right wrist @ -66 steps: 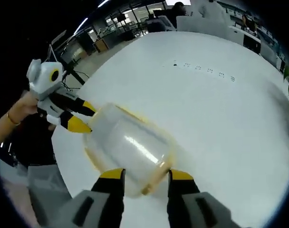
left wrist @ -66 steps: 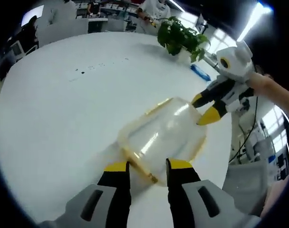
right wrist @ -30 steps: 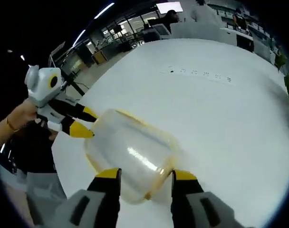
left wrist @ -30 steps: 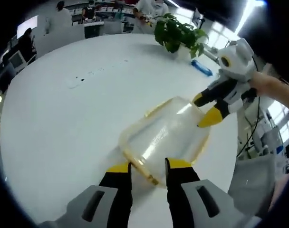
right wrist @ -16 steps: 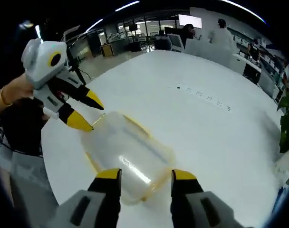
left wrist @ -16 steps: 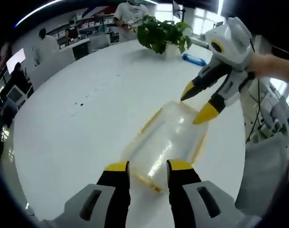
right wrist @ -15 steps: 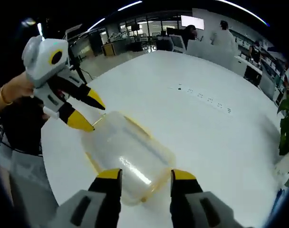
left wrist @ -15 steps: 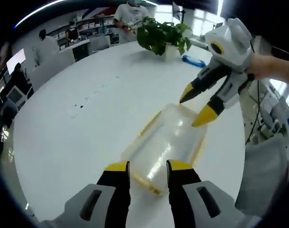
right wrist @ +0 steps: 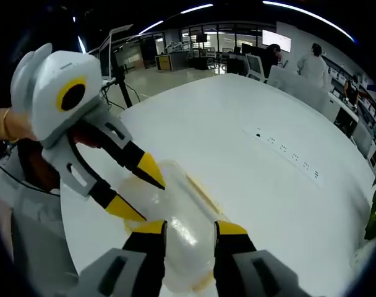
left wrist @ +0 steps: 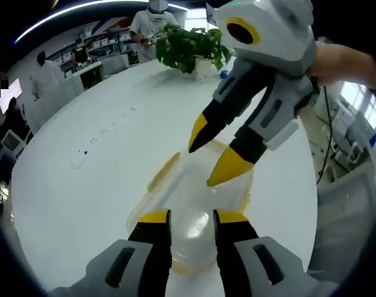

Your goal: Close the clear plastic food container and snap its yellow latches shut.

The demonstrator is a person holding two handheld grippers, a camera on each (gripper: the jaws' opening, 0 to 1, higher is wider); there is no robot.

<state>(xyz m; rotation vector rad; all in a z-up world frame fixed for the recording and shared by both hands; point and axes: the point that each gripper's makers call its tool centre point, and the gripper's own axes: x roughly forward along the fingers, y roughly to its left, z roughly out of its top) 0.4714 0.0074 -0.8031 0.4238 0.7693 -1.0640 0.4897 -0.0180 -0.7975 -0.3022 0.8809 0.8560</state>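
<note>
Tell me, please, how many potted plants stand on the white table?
1. The potted plant stands at the far edge of the white table, beyond the clear container in the left gripper view. More may be hidden outside the views.

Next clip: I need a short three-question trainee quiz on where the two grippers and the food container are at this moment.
1. True or false: the clear container rests on the white table.
2. Multiple choice: in the left gripper view, the right gripper is A) resting on the potted plant, B) poised over the container with its jaws apart, C) lying flat on the table.
3. Fill in: the jaw tips of the left gripper and the container's rim trim are the colour ____.

Key: 1 true; 2 B; 3 yellow.
</note>
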